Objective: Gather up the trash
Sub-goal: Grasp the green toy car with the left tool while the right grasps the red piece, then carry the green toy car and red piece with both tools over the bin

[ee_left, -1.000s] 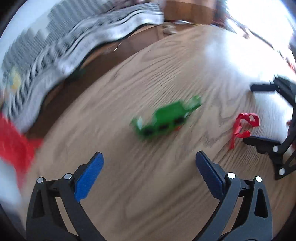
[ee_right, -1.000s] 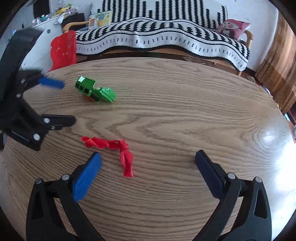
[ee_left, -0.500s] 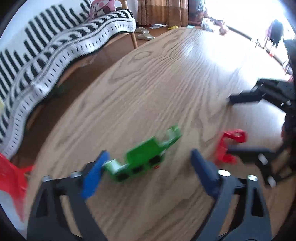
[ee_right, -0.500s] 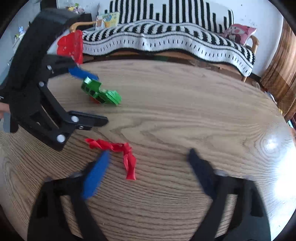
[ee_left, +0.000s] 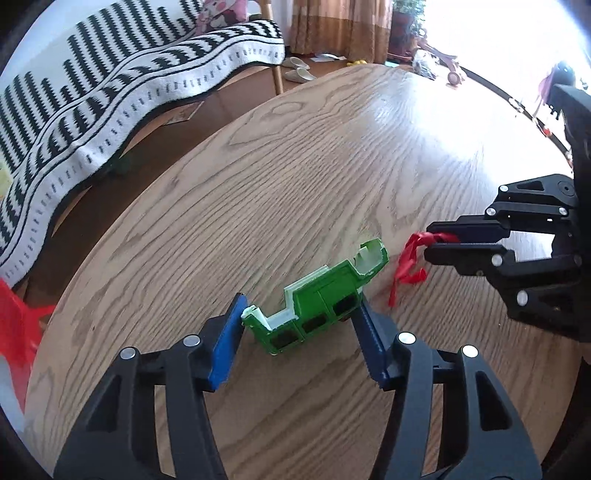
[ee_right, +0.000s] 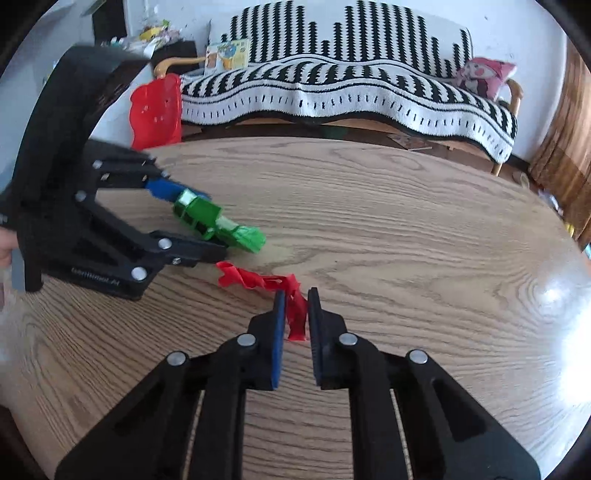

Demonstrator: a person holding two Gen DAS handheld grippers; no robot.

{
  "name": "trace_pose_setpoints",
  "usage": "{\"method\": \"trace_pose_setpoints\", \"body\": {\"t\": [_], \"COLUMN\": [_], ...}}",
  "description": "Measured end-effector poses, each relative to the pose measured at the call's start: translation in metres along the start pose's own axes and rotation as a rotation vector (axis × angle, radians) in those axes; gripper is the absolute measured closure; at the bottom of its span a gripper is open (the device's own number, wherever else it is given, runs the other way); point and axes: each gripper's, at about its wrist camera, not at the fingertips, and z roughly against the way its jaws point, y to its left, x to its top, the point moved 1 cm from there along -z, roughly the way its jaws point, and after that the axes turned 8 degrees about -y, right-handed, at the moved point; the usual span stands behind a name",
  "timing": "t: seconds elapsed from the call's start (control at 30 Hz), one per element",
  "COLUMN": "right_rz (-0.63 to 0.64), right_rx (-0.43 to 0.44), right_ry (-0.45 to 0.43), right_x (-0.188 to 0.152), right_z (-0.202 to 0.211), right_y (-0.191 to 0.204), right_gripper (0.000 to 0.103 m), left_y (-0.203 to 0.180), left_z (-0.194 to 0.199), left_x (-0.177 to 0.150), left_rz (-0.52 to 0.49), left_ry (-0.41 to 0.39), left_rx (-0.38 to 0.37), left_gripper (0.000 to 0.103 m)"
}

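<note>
A crushed green carton (ee_left: 321, 299) lies on the round wooden table (ee_left: 295, 166). My left gripper (ee_left: 301, 317) has its blue pads against both ends of the carton. In the right wrist view the same carton (ee_right: 218, 223) sits between the left gripper's fingers (ee_right: 192, 254). A twisted red strip (ee_right: 273, 286) lies on the table. My right gripper (ee_right: 296, 295) is closed on one end of the strip. In the left wrist view the red strip (ee_left: 408, 260) hangs from the right gripper's fingertips (ee_left: 443, 243).
A sofa with a black-and-white striped blanket (ee_right: 351, 92) stands beyond the table's far edge. A red plastic chair (ee_right: 157, 109) stands at the table's left side. Curtains (ee_left: 340, 29) and slippers (ee_left: 297, 72) are on the floor past the table.
My left gripper moved forward and closed its pads onto the green carton. My right gripper moved forward and closed on the red strip.
</note>
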Motion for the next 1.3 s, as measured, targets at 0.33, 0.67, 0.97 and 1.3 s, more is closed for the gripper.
{"method": "trace_pose_setpoints", "body": {"t": [0.33,0.67,0.97,1.3], "right_rz": [-0.037,-0.11,-0.191,-0.291], "right_rx": [-0.017,-0.074,-0.247,-0.304], "right_ry": [-0.018,-0.126,-0.253,-0.25], "right_x": [-0.003,-0.024,-0.109,-0.229], "right_z": [0.021,0.106,0.286,0.405], "right_y": [0.001,-0.009,-0.071,-0.114], "right_gripper": [0.091,0.091,0.091,0.091], "left_y": [-0.009,-0.073,-0.213,-0.402], "left_z": [0.042,0.107,0.173,0.153], "left_x": [-0.001,0.005,0.021,0.004], "left_rz": [0.051,0.061,-0.09,-0.124], "left_ry": [-0.023,-0.09,-0.161,-0.138], "left_rx": [0.047,0.037,0.01,-0.194], "left_gripper": [0.047,0.047,0.047,0.047]}}
